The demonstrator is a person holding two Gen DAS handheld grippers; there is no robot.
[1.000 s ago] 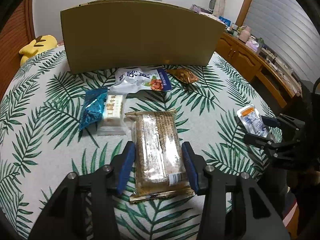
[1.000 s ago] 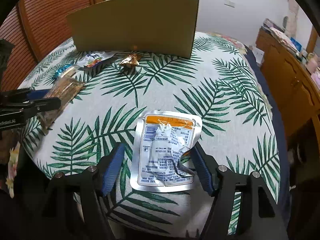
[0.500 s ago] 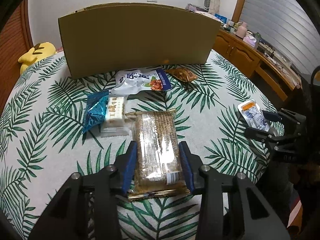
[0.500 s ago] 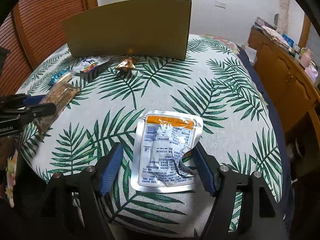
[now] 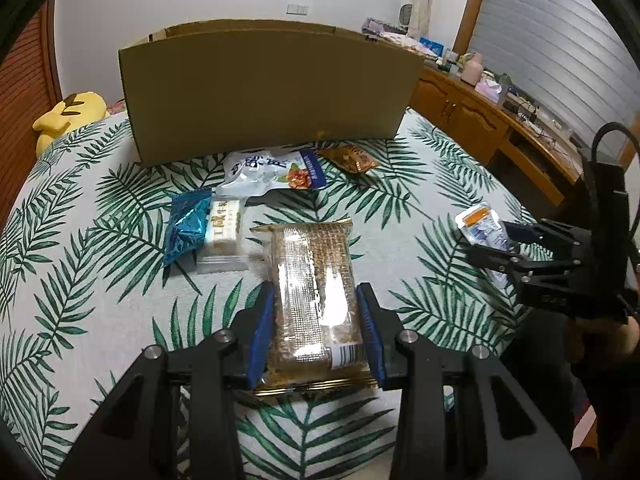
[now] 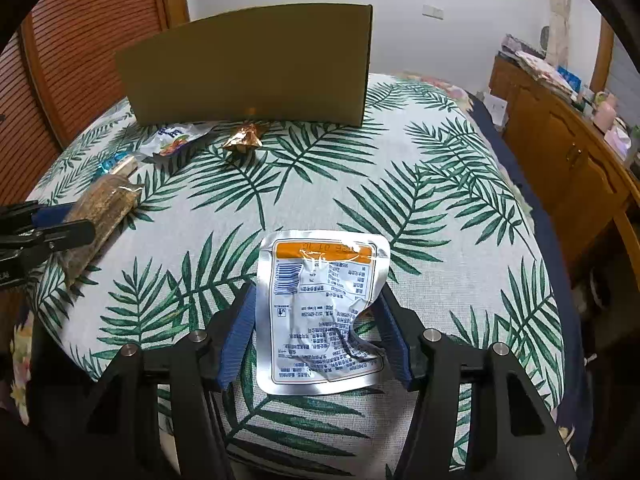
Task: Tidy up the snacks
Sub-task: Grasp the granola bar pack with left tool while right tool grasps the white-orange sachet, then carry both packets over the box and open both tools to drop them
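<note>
- My left gripper (image 5: 316, 320) clamps a long cracker pack (image 5: 312, 296): clear crinkly film over a coarse brown slab, with a gold sealed edge and a barcode at the near end. Both ribbed blue pads (image 5: 262, 334) press its long sides.
- My right gripper (image 6: 316, 326) is closed on a flat silver pouch (image 6: 320, 312); it has an orange band at the far end and fine print, and it creases and buckles by the right pad.
- Both packs sit over the bed (image 6: 420, 208), whose matte woven cover carries green palm fronds.
- A plain cardboard box (image 5: 268, 88) stands upright at the far side, open at the top.
- Just in front of it lie a glossy white bag (image 5: 272, 170) and a small crumpled gold packet (image 5: 350, 159).
- A shiny blue foil packet (image 5: 188, 224) touches a white bar (image 5: 224, 228) in clear wrap, beside the cracker pack.
- A yellow plush (image 5: 68, 114) rests at the far left edge.
</note>
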